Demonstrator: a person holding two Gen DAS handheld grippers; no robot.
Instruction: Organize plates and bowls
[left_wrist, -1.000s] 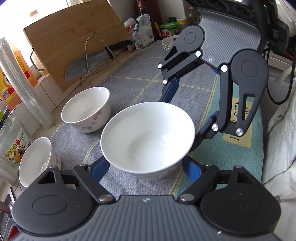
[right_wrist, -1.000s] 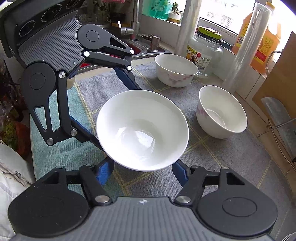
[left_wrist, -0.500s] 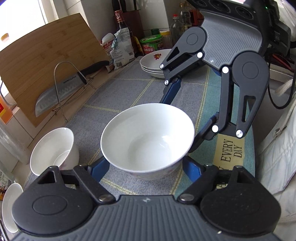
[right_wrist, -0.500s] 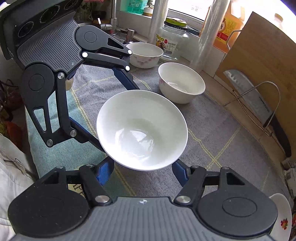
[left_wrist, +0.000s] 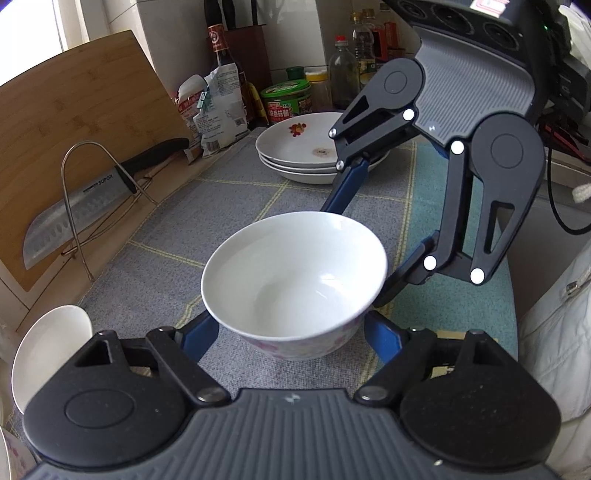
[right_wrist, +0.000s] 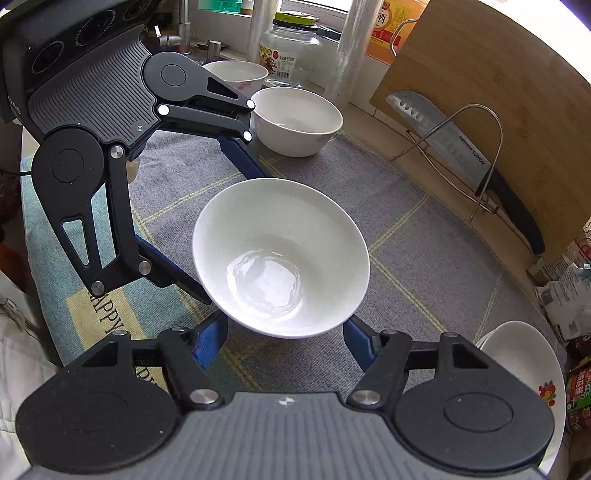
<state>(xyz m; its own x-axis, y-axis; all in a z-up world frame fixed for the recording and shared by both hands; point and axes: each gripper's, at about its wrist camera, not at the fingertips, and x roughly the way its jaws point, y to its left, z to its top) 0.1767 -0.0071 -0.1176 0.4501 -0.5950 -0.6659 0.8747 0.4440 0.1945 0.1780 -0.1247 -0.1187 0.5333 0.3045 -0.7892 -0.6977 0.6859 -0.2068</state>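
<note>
We carry one white bowl (left_wrist: 293, 280) above the cloth-covered counter (left_wrist: 155, 266), held from opposite sides: the left hand-held gripper (left_wrist: 291, 338) has its blue fingers clamped on the bowl's near flanks, and the right hand-held gripper (right_wrist: 284, 336) clasps the same bowl from the far side, so both are closed on it and neither hangs free. The bowl sits upright and empty, its rim level, with a faint pink pattern showing low on the outer wall. In the right wrist view two more white bowls (right_wrist: 297, 122) stand on the far left of the cloth, just beside a glass jar (right_wrist: 291, 48); in the left wrist view a stack of plates (left_wrist: 295, 151) waits at the far end, near a green tin (left_wrist: 286, 101). A cleaver (left_wrist: 81, 206) leans in a wire rack against a wooden cutting board (left_wrist: 77, 122) on the left. We judge this to be the transport step, with the bowl in mid-carry and not yet set down. The next move calls for us to choose a resting place, probably with like crockery, lower the bowl squarely, and ease both grips apart together so it does not tip.
</note>
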